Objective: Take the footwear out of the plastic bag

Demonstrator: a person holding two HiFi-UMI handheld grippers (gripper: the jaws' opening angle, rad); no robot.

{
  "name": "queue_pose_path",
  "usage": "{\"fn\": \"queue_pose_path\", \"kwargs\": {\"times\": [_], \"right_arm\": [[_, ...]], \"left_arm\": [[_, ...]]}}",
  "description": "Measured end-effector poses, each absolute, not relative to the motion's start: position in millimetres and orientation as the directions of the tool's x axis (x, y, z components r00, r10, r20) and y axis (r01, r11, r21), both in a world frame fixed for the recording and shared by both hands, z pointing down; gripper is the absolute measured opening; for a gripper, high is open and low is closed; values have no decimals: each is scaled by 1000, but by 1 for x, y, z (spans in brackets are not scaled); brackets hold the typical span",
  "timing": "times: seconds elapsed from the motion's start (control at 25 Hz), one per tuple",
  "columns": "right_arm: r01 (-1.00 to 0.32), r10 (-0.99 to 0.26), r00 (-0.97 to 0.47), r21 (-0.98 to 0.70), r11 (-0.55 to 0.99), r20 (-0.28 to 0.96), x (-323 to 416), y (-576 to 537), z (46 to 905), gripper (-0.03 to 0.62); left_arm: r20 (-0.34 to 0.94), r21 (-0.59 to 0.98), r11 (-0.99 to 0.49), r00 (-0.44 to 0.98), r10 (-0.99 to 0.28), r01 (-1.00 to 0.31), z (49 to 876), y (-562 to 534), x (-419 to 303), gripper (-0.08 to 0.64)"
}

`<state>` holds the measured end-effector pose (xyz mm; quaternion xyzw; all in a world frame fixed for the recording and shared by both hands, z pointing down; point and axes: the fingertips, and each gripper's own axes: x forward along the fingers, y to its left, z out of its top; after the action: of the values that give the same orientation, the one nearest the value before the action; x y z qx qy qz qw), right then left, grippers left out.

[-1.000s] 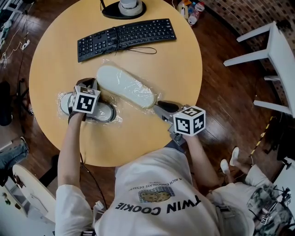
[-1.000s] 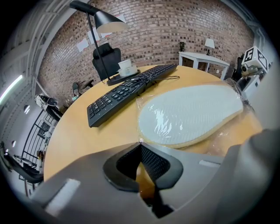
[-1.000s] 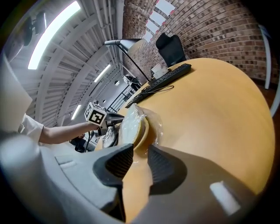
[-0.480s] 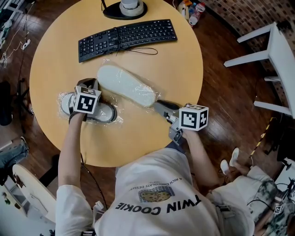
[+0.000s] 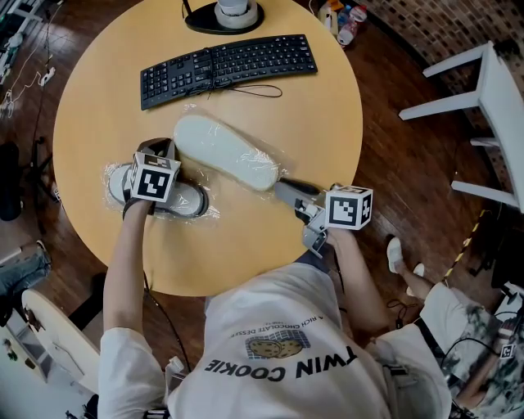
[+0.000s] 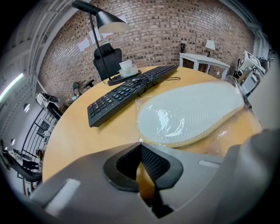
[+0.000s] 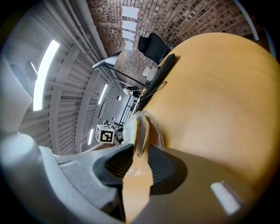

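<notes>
A pale slipper [image 5: 225, 151] lies sole up, slantwise on the round wooden table [image 5: 262, 237], wrapped in a clear plastic bag [image 5: 187, 116]. My right gripper [image 5: 282, 186] is shut on its near end; in the right gripper view the slipper's edge [image 7: 136, 129] stands between the pads [image 7: 159, 162]. My left gripper [image 5: 155, 149] is shut, and in the left gripper view a corner of the bag's film [image 6: 139, 141] is pinched at its tips, with the slipper [image 6: 188, 113] just beyond. A second wrapped slipper [image 5: 187, 199] lies under my left hand.
A black keyboard [image 5: 225, 67] and a lamp base [image 5: 221, 16] sit at the table's far side. White furniture [image 5: 491, 106] stands on the wooden floor to the right. Another person's feet [image 5: 401, 262] are near the right of the table.
My right gripper has rolled about its own line, its marker cube turning and shifting slightly right, still on the slipper's end. The left gripper has stayed put. The bystander's foot moved.
</notes>
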<state>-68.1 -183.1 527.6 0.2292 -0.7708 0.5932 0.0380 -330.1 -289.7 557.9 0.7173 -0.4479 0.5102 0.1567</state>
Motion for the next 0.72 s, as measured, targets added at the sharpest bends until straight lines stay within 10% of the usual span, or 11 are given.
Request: {"fn": "queue_pose_path", "kwargs": {"times": [0.72], "right_arm": [[-437, -313, -874, -884, 168, 372, -77, -198, 533, 104]], "left_arm": [[871, -237, -549, 75, -485, -801, 558, -287, -329, 5]]}}
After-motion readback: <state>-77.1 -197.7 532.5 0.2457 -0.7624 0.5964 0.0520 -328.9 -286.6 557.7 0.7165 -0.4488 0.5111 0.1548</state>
